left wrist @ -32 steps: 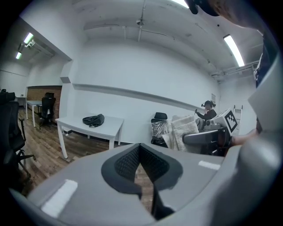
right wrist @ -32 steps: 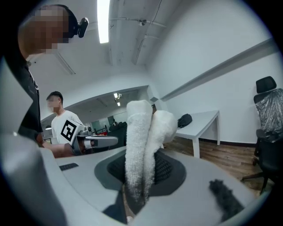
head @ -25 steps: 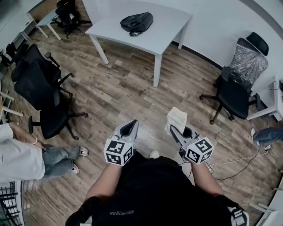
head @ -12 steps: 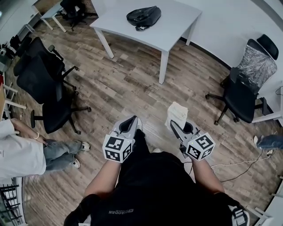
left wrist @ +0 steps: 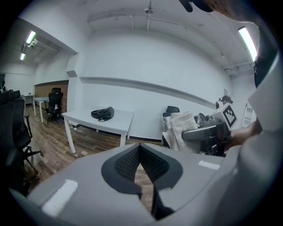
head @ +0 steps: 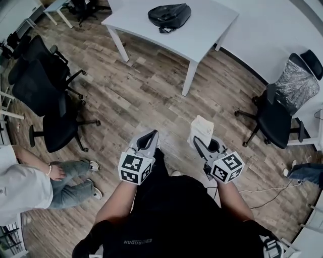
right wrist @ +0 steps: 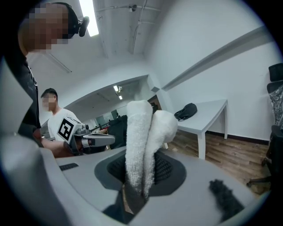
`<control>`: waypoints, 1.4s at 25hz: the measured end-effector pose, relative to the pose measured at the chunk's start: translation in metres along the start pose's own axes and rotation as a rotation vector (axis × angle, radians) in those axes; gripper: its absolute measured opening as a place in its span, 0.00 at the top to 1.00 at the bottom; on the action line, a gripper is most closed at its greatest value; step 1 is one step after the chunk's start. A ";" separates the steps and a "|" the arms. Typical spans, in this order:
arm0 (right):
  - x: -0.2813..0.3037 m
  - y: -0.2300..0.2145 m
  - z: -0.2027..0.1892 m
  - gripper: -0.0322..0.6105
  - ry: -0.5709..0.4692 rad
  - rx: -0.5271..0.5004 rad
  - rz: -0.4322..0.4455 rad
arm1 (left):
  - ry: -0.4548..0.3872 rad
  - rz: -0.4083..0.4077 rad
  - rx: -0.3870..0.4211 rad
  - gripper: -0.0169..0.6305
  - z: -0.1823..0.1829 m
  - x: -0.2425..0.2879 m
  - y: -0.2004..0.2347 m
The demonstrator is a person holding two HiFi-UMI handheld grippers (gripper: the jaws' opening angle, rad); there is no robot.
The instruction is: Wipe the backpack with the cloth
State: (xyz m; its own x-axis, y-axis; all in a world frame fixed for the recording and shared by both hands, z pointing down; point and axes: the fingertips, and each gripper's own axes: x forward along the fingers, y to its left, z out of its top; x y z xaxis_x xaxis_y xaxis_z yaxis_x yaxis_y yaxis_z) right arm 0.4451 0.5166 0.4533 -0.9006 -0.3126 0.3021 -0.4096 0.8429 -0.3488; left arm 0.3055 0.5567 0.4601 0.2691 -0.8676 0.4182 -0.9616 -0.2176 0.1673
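Approach: backpack on bench, well apart.
Right gripper pinches cloth; left gripper pressed together, empty. Pinch must be firm for wiping.

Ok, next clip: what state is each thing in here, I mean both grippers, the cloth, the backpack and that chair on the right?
left gripper: jaws shut, nothing between them
right gripper: jaws shut on the cloth
cloth: folded, standing up out of the right jaws
backpack: lying on the white table, not touched, far from both grippers
office chair: unoccupied, backrest wrapped in plastic
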 end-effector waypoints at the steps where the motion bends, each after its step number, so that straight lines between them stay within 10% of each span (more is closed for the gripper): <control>1: 0.010 -0.004 0.002 0.81 0.007 0.005 -0.003 | 0.008 -0.001 -0.005 0.96 -0.001 0.004 0.009; 23: 0.229 -0.049 0.099 0.81 0.078 -0.054 -0.071 | -0.001 0.012 -0.027 0.96 0.060 0.065 0.247; 35: 0.266 -0.053 0.117 0.81 0.071 -0.057 -0.060 | 0.007 -0.015 -0.038 0.96 0.064 0.088 0.269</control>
State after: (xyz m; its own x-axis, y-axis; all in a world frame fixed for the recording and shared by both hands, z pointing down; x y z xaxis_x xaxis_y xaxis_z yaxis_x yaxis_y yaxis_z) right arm 0.2103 0.3374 0.4487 -0.8612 -0.3333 0.3837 -0.4519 0.8477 -0.2778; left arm 0.0670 0.3928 0.4846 0.2839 -0.8612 0.4215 -0.9547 -0.2130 0.2077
